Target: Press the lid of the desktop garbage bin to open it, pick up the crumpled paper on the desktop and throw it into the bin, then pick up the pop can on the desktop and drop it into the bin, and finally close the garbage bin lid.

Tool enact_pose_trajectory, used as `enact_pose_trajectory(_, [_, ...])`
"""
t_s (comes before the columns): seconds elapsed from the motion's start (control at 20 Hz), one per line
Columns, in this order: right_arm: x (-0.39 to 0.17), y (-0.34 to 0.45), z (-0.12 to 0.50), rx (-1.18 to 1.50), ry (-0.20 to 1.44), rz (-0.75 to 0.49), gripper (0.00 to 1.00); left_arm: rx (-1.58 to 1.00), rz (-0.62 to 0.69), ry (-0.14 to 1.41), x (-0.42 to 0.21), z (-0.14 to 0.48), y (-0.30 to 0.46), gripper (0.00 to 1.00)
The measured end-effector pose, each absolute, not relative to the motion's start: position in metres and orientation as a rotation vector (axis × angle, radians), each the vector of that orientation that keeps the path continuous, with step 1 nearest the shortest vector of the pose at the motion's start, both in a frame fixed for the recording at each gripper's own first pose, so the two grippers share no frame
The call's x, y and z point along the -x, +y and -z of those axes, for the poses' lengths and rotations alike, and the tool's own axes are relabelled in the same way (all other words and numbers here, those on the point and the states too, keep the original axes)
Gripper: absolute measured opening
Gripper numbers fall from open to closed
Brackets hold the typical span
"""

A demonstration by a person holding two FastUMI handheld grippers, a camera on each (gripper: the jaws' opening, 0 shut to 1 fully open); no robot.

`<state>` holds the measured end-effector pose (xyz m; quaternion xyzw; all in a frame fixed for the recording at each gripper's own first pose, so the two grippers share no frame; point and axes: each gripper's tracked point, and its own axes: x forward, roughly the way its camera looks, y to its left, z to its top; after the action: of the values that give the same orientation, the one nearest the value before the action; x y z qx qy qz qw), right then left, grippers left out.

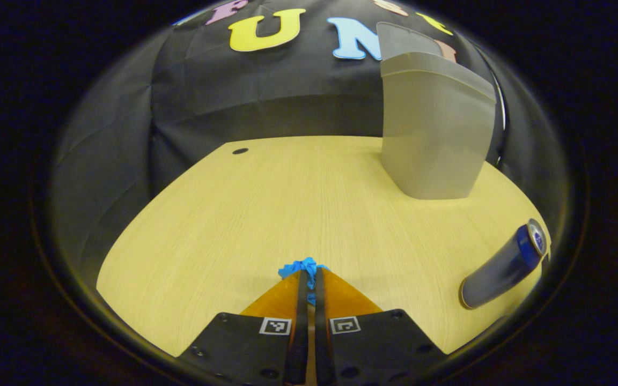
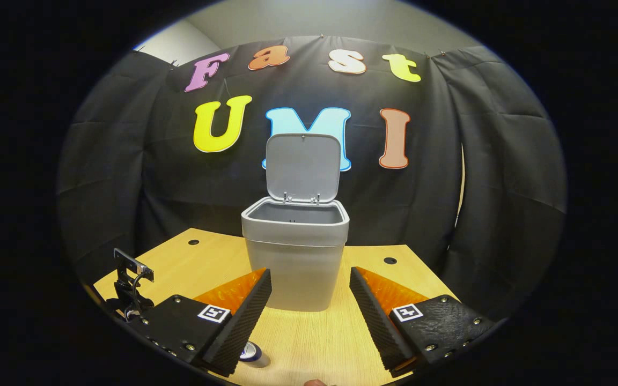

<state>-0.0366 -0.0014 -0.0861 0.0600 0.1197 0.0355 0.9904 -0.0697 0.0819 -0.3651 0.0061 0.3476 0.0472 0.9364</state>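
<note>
My left gripper [image 1: 307, 276] has its fingers pressed nearly together on the crumpled blue paper [image 1: 299, 266], low over the pale wooden desktop [image 1: 266, 214] and well short of the grey plastic garbage bin [image 1: 433, 128]. The left gripper view also catches the blue pop can [image 1: 505, 265], lying near the bin. My right gripper [image 2: 310, 289] hangs wide apart and empty in front of the bin [image 2: 295, 252]; its view alone reveals the lid [image 2: 302, 167] standing upright.
</note>
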Motion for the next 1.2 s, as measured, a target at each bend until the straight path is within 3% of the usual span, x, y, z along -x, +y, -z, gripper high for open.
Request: enact_pose_trajectory(1.2, [0.032,-0.038,0.077,-0.181,0.181,0.011,0.94,0.078,0.076,0.328,-0.007,0.167,0.001,0.12])
